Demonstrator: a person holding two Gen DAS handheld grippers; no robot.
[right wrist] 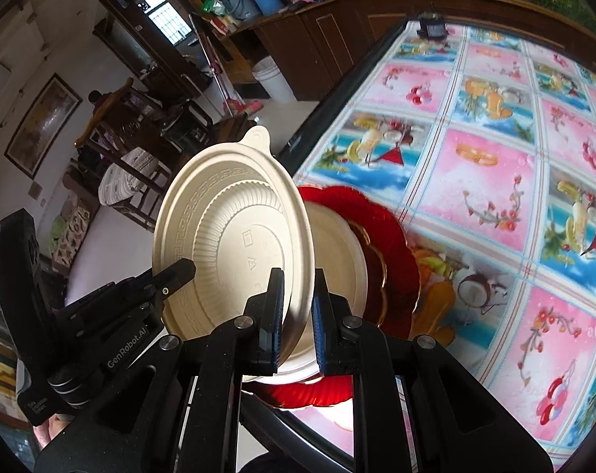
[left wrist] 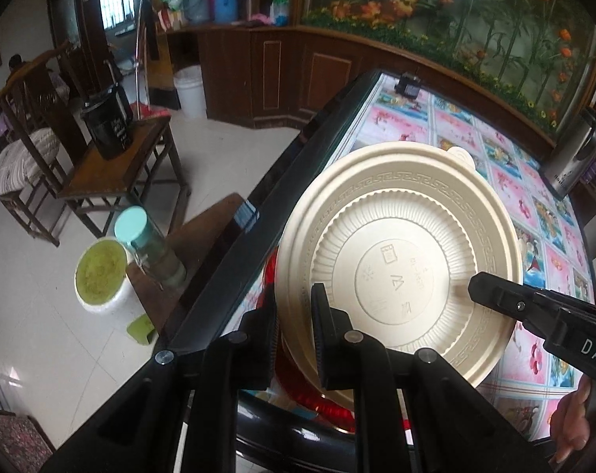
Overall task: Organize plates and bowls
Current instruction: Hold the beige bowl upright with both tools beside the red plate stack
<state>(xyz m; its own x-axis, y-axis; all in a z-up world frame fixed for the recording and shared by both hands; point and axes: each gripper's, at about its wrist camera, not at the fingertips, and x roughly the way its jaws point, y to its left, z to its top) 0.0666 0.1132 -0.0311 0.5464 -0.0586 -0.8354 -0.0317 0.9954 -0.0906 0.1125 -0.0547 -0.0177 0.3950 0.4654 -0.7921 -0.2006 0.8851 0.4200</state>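
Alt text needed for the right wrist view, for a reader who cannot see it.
The right claw grips the rim of a cream plastic lid, held tilted on edge above a cream bowl sitting on a red plate. The left claw touches the lid's opposite rim. They are at the edge of a table with a fruit-patterned cloth.

A: Where's the upturned bowl [right wrist: 234, 244]?

B: Tilted above the stacked plates [right wrist: 380, 260], which lie at the table's [right wrist: 494, 181] near edge. The left gripper [left wrist: 296, 327] straddles its left rim, the right gripper [right wrist: 298, 303] its right rim.

A: Beyond the table?

B: A cabinet [left wrist: 282, 75].
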